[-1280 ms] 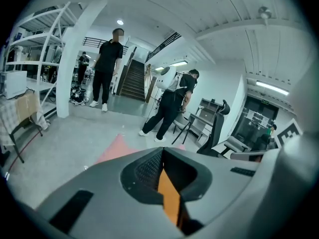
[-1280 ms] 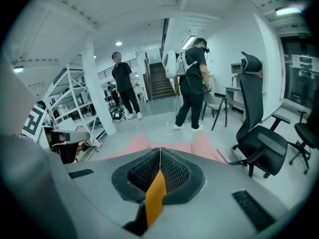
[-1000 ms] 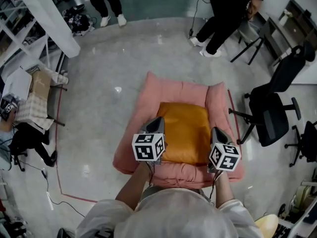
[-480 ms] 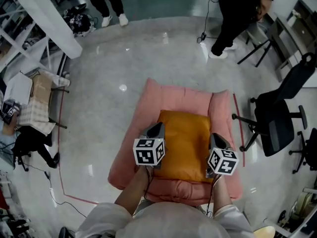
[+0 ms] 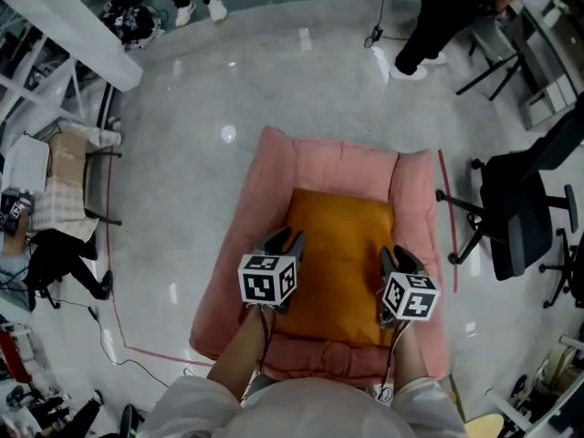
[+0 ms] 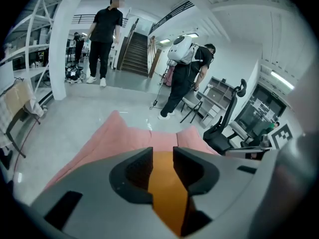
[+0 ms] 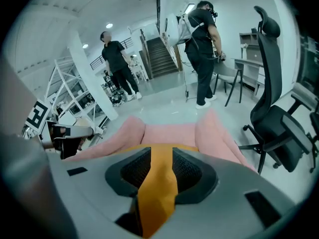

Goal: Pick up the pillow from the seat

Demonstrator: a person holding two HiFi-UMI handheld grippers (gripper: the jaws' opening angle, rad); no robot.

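Orange square fabric pillow [image 5: 342, 249] lies flat in the pink padded seat [image 5: 265, 181], between the two claws. Left claw [image 5: 281, 241] is over the pillow's left edge and right claw [image 5: 399, 259] is over its right edge. Both are angled forward and down.

Left gripper view: the jaws have just been opening and now stand a narrow gap apart. Orange fabric fills the gap just past the tips, and the pads aren't pressed on it, so nothing is gripped.

Right gripper view: same story. The jaws have just been opening to a narrow gap, the pillow shows through it, and there's no clamp on it.

Can't tell if either claw's tips touch the pillow surface.

The seat's back and side bolsters rise beyond both claws. A black office chair [image 5: 516, 213] stands on the grey floor [image 5: 182, 153], right of the right claw and clear of the seat. Two people stand farther off, ahead of the claws.
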